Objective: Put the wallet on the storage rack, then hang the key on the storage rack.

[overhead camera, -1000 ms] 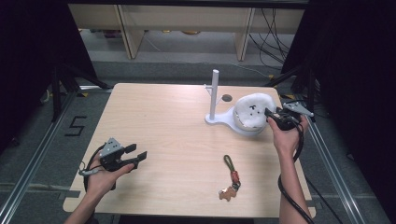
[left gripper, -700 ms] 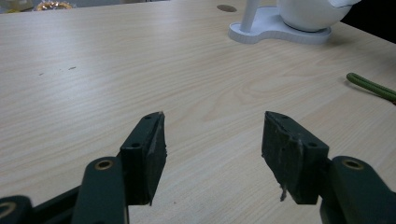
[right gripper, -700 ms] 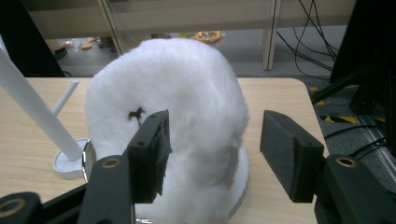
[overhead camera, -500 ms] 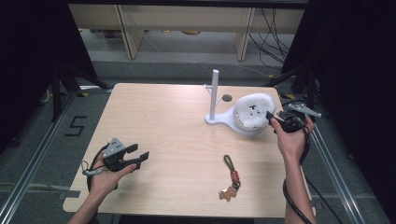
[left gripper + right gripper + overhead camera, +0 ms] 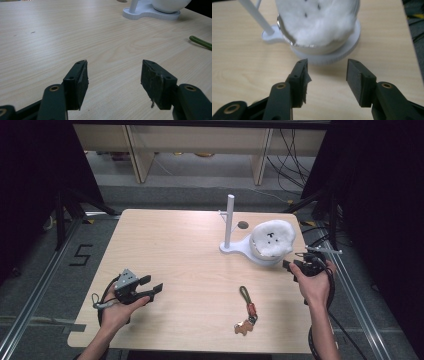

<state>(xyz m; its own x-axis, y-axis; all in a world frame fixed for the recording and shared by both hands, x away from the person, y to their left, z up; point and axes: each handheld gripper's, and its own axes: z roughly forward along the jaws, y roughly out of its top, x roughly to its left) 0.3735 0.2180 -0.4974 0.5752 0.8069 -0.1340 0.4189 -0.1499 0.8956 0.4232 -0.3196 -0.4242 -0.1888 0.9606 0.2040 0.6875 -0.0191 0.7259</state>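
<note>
A white fluffy plush [image 5: 272,239] with small dark face dots sits on a metal-rimmed bowl on a white stand [image 5: 235,248] with an upright pole [image 5: 229,217], at the table's right rear. My right gripper [image 5: 290,269] hovers just in front of it, open; its jaws have just been closing with nothing between them. In the right gripper view the plush [image 5: 319,22] and the stand's round base [image 5: 342,53] lie just beyond my right gripper [image 5: 327,75]. My left gripper [image 5: 154,283] rests low at the front left, open and empty, also seen as my left gripper [image 5: 113,75].
A keychain [image 5: 247,312] with a green loop and a brown charm lies on the wooden table [image 5: 165,245] in front of the stand; its green loop [image 5: 200,42] appears at the right edge of the left gripper view. A dark round hole [image 5: 243,225] sits behind the stand.
My right gripper has drawn back from the plush toward the table's front edge, with its jaws narrower than before. The left hand has stayed in place.
</note>
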